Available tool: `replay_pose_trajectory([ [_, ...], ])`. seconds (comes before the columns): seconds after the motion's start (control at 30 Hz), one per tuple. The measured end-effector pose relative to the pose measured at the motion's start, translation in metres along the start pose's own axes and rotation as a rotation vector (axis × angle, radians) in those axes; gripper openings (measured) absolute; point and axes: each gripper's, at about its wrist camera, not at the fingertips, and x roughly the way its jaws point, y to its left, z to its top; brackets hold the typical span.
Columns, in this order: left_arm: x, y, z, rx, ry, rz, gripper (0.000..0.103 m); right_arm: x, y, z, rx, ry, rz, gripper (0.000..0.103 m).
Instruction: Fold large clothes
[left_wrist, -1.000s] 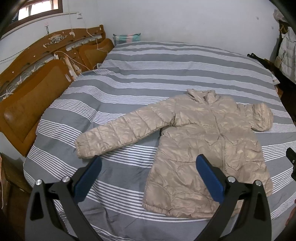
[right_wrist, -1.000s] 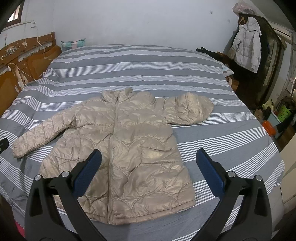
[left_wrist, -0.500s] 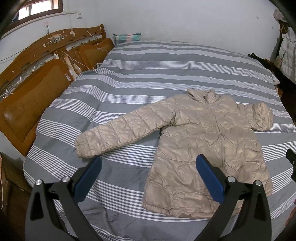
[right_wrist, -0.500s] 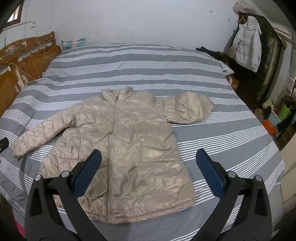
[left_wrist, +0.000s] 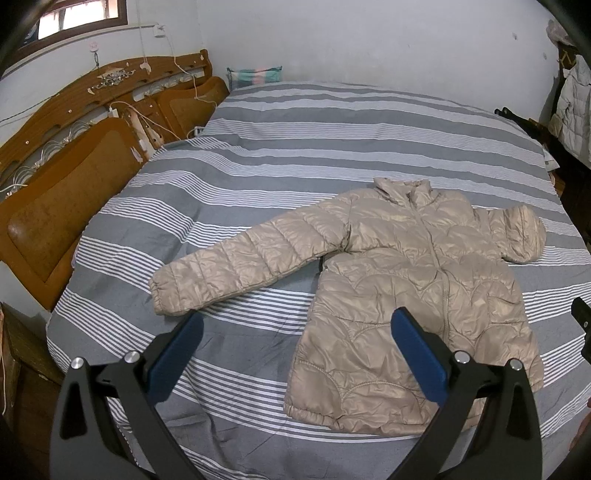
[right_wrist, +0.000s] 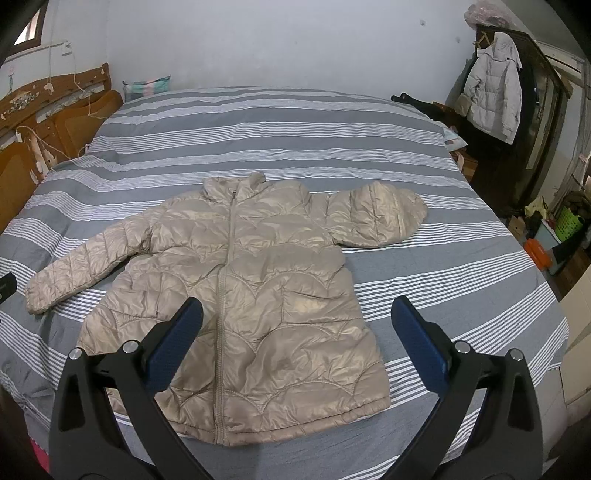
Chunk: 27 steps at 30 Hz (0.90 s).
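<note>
A beige quilted puffer jacket (left_wrist: 413, 291) lies flat, front up and zipped, on a grey-and-white striped bed (left_wrist: 295, 155). Its left sleeve (left_wrist: 236, 266) stretches out toward the headboard side; the right sleeve (right_wrist: 376, 218) is folded back on itself. My left gripper (left_wrist: 295, 354) is open and empty, above the bed near the jacket's lower left hem. My right gripper (right_wrist: 295, 347) is open and empty, above the jacket's (right_wrist: 240, 295) lower half.
A wooden headboard (left_wrist: 74, 155) runs along the left side. A small pillow (left_wrist: 255, 75) sits at the far edge by the wall. A grey coat (right_wrist: 491, 88) hangs on a dark wardrobe at the right, with boxes and a green basket (right_wrist: 569, 221) on the floor.
</note>
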Motion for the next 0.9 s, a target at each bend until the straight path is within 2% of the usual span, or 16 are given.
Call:
replay_pose_trajectory([
  [0.9, 0.0001, 0.0027, -0.0007, -0.001, -0.003, 0.002, 0.101, -0.0015, -0.001, -0.0002, -0.005, -0.012, -0.006, 0.1],
])
